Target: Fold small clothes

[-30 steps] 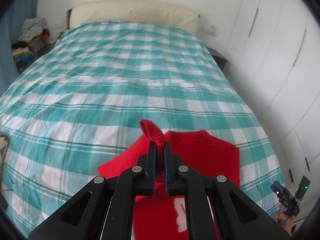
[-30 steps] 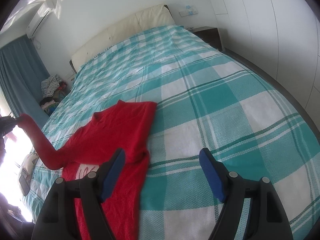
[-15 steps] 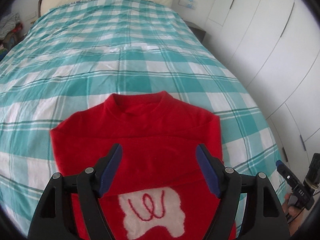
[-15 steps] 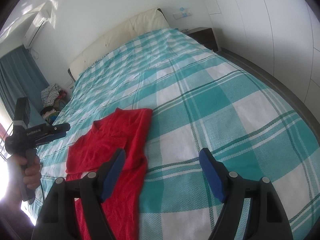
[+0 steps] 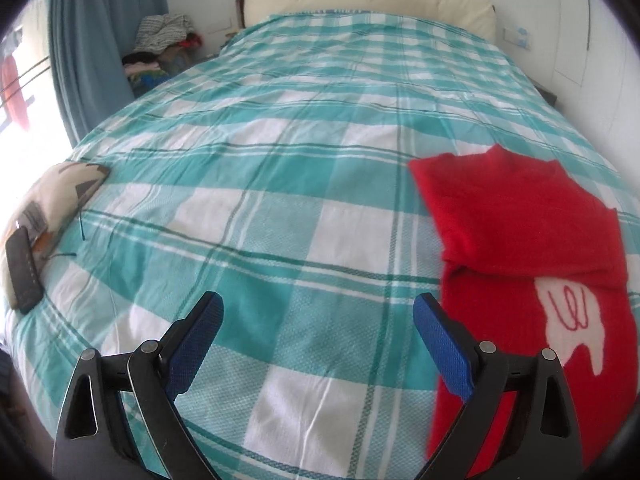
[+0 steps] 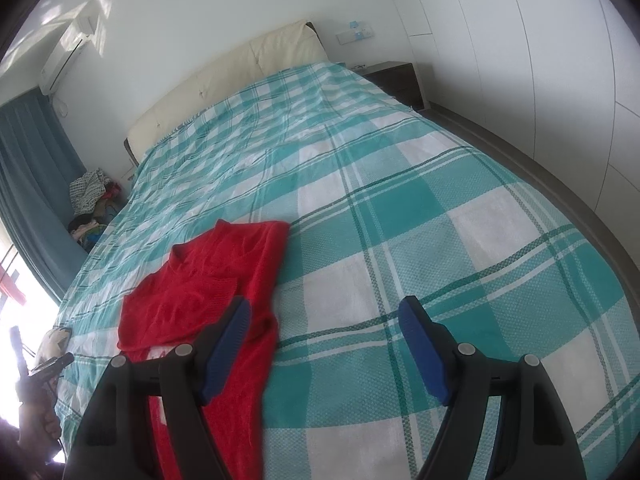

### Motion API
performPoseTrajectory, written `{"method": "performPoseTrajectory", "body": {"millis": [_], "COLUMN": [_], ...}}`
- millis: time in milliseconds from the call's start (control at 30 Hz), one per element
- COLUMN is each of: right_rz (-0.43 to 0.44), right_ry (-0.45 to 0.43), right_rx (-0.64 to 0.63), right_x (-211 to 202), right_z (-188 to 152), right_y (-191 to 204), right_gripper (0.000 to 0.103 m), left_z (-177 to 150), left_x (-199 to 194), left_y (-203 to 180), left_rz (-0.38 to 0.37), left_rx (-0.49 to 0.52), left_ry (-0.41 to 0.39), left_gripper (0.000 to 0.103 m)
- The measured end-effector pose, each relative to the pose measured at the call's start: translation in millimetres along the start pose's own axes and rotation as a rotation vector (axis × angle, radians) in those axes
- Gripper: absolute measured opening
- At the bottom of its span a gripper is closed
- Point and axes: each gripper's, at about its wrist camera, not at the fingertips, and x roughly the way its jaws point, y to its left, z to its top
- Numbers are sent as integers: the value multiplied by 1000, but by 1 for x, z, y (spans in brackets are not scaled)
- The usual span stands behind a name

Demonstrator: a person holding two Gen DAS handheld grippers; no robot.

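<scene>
The red sweater [image 5: 520,232] lies flat on the checked bed cover [image 5: 280,184], collar toward the headboard, hem toward the near edge — so its long axis runs up and down the frame in both views. Both sleeves look folded in across the chest, leaving a narrow upright rectangle with the white motif showing lower down.

The left tool [image 5: 318,320] has just been opening, and its blue pads now stand wide apart with only bare cover between them. In the left wrist view the sweater sits to the right of the frame; its left edge runs just beside the right-hand pad.

The right tool [image 6: 324,340] also stands apart, gripping nothing. In its view the sweater [image 6: 208,280] fills the lower left, and the left-hand pad overlaps the garment's right edge; whether it touches the knit I cannot tell.

The likely next fold brings hem up to collar — along that long axis. Each tool stands at its own side edge, the right one seemingly closer in.
</scene>
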Motion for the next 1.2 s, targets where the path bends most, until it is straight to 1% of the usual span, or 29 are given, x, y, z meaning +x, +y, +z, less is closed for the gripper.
{"method": "performPoseTrajectory", "body": {"millis": [33, 67, 100, 133, 167, 200, 267, 300, 433, 567, 833, 1200], "right_rz": [-17, -28, -34, -38, -44, -51, -56, -56, -49, -33, -30, -36], "right_ry": [-4, -6, -7, -8, -8, -7, -6, -6, -3, 0, -7, 5], "right_rx": [-10, -19, -26, -33, -41, -48, -51, -51, -51, -55, -80, -143], "right_x": [1, 1, 2, 2, 3, 3, 4, 5, 6, 6, 5, 9], "right_z": [-1, -1, -2, -2, -3, -3, -3, -3, -3, -3, -2, -6], "right_y": [1, 1, 2, 2, 3, 3, 3, 4, 4, 6, 12, 26], "right_gripper": [76, 76, 76, 76, 76, 76, 76, 76, 76, 76, 76, 76], "left_z": [-5, -5, -1, 3, 6, 7, 10, 10, 9, 9, 9, 7], "left_x": [3, 6, 8, 6, 0, -6, -13, -13, -11, -11, -21, -21], "left_y": [4, 8, 12, 15, 18, 19, 17, 16, 11, 5, -6, -12], "left_rz": [11, 20, 2, -44, -77, -80, -58, -59, -80, -59, -17, 0], "left_rx": [-13, -36, -70, -104, -126, -134, -124, -119, -118, -94, -38, -9], "left_ry": [-7, 17, 41, 32, 2, -28, -59, -63, -50, -54, -97, -102], "left_gripper": [97, 96, 96, 96, 96, 97, 97, 97, 97, 97, 97, 97]}}
